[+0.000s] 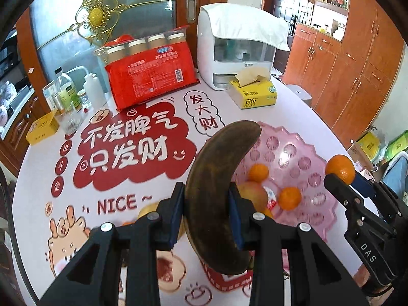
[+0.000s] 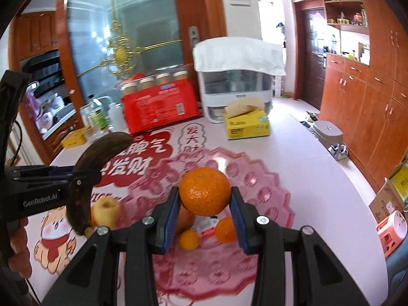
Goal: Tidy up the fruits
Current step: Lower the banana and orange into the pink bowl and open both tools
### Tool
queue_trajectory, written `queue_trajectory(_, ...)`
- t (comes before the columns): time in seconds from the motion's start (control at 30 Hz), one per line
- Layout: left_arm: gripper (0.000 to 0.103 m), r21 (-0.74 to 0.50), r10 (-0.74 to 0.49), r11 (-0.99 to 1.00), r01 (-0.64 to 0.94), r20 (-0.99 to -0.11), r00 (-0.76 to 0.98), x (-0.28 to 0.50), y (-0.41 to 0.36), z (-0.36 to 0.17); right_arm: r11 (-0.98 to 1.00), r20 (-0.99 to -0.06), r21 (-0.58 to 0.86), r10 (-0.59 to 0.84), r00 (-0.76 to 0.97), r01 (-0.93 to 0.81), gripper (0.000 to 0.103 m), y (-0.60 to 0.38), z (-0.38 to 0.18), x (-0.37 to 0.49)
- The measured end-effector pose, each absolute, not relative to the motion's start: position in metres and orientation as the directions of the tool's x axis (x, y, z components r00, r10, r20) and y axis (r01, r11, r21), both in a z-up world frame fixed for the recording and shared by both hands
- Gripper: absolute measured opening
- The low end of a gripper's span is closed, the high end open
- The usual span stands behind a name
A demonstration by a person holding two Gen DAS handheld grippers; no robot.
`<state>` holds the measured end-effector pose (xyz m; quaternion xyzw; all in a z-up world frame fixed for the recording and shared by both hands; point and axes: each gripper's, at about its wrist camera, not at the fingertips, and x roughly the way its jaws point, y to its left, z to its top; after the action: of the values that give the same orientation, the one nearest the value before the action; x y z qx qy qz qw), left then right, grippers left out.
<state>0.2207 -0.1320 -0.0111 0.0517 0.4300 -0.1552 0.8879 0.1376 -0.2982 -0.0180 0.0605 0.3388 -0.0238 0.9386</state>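
Note:
My left gripper [image 1: 206, 204] is shut on a dark brown overripe banana [image 1: 216, 178], held above the table beside the pink plastic fruit tray [image 1: 293, 153]. My right gripper [image 2: 204, 204] is shut on a large orange [image 2: 205, 191], held over the tray [image 2: 255, 178]. The tray holds small oranges [image 1: 289, 197] [image 2: 225, 229], an apple [image 1: 251, 191] and a small packet. A yellow apple [image 2: 105, 210] lies on the table left of the tray. The right gripper with its orange [image 1: 340, 168] shows at the right in the left wrist view; the banana [image 2: 97, 158] shows at the left in the right wrist view.
The table [image 1: 165, 102] carries a red pack of cups [image 1: 150, 76], a white appliance [image 1: 237, 51] under a cloth, a yellow tissue box [image 1: 252, 94], bottles [image 1: 66, 89] and a small yellow box [image 1: 42, 127]. Wooden cabinets [image 2: 369, 102] stand right.

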Motion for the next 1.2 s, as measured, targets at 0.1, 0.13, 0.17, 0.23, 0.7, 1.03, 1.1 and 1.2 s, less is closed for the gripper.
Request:
queue_trajectory(0.1, 0.031, -0.034, -0.221, 0.946, 0.322, -0.794, 0.566, 0.237, -0.145, -0.023, 0.989, -0.659, 0.102, -0.014, 0.752, 0.108, 0.039, -0.306, -0.028, 0.153)
queue_trajectory(0.13, 0.031, -0.032, -0.217, 0.946, 0.322, -0.802, 0.556, 0.242, -0.149, -0.029, 0.988, -0.671, 0.1, -0.018, 0.741, 0.116, 0.039, -0.307, -0.033, 0.158)
queue_trajectory(0.17, 0.031, -0.029, -0.21, 0.947, 0.321, -0.811, 0.546, 0.247, -0.153, -0.036, 0.988, -0.683, 0.099, -0.021, 0.73, 0.121, 0.039, -0.308, -0.039, 0.163)
queue_trajectory(0.23, 0.031, -0.021, -0.196, 0.947, 0.319, -0.826, 0.529, 0.253, -0.16, -0.048, 0.987, -0.705, 0.1, -0.02, 0.709, 0.128, 0.039, -0.31, -0.051, 0.169)
queue_trajectory(0.7, 0.031, 0.015, -0.146, 0.945, 0.327, -0.875, 0.462, 0.272, -0.181, -0.104, 0.988, -0.8, 0.075, -0.02, 0.6, 0.133, 0.04, -0.307, -0.104, 0.182)
queue_trajectory(1.03, 0.041, 0.083, -0.118, 0.93, 0.358, -0.855, 0.506, 0.267, -0.186, -0.1, 0.994, -0.795, 0.051, -0.016, 0.606, 0.094, 0.048, -0.294, -0.106, 0.178)
queue_trajectory(1.1, 0.045, 0.099, -0.11, 0.926, 0.365, -0.852, 0.511, 0.264, -0.188, -0.098, 0.996, -0.784, 0.01, -0.05, 0.619, 0.093, 0.056, -0.288, -0.102, 0.174)
queue_trajectory(1.2, 0.084, 0.138, -0.079, 0.926, 0.351, -0.839, 0.538, 0.256, -0.187, -0.094, 0.996, -0.762, -0.029, -0.078, 0.643, 0.086, 0.059, -0.28, -0.096, 0.164)
